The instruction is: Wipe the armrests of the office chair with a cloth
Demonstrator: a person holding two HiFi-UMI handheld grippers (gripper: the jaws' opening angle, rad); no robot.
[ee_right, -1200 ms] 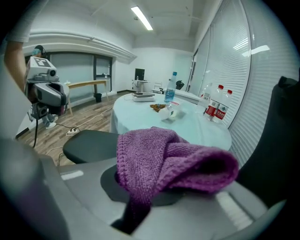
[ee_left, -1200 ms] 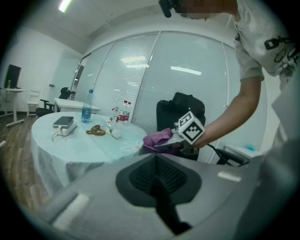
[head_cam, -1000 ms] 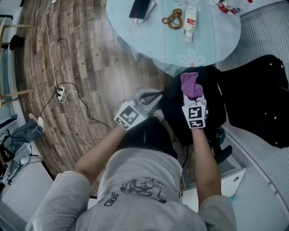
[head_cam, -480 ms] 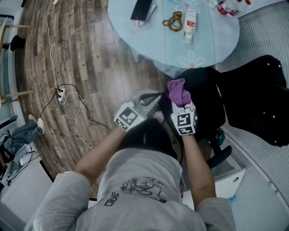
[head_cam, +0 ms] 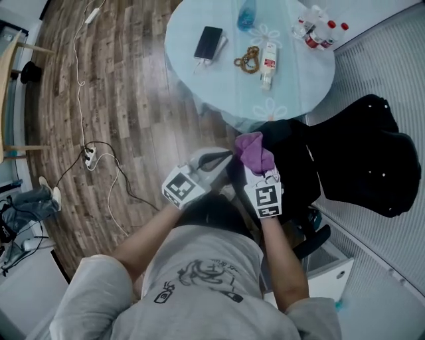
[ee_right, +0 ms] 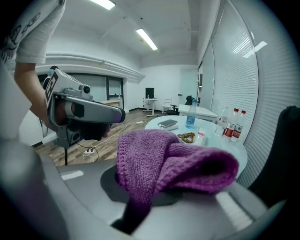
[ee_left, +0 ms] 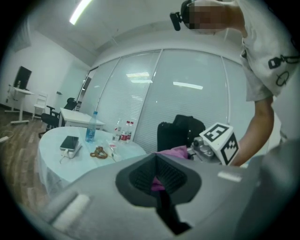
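Over the near edge of the black office chair, we have the right gripper, its fingers clamped on the purple cloth, which bunches up and flops over the tips. We can't tell whether the cloth is actually touching an armrest, because the chair reads as one dark mass. Just beside it, on our left, the left gripper points toward the cloth, fingers pressed together with nothing between them. Beyond both, the round pale-blue worktop carries a phone, a blue bottle and a loop of beads.
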